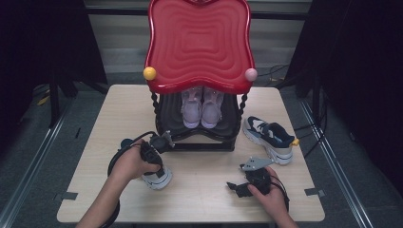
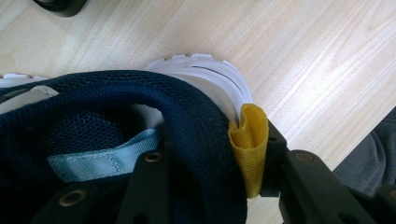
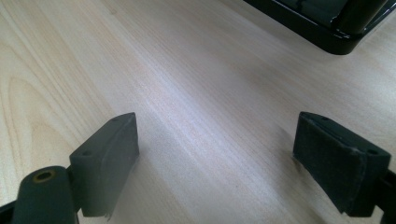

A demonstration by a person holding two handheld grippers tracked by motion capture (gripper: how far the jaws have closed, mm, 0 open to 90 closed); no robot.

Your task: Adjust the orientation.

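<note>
Navy mesh sneaker with a white ridged sole [image 2: 140, 121] sat heel-first in the left gripper [image 1: 154, 164], on the pale wood table [image 1: 204, 199] just in front of the black lower shelf of the red-topped shoe rack [image 1: 199, 135]; one jaw was inside the collar, the other outside against the yellow fabric heel loop [image 2: 250, 140], clenched on the heel wall. Right gripper [image 3: 215, 149] was off to the side with jaws spread wide, nothing between the pads, bare tabletop under it. Matching navy sneaker [image 1: 268, 137] lay beyond the right gripper, well apart; pair of lilac shoes [image 1: 202, 107] sat on the shelf.
</note>
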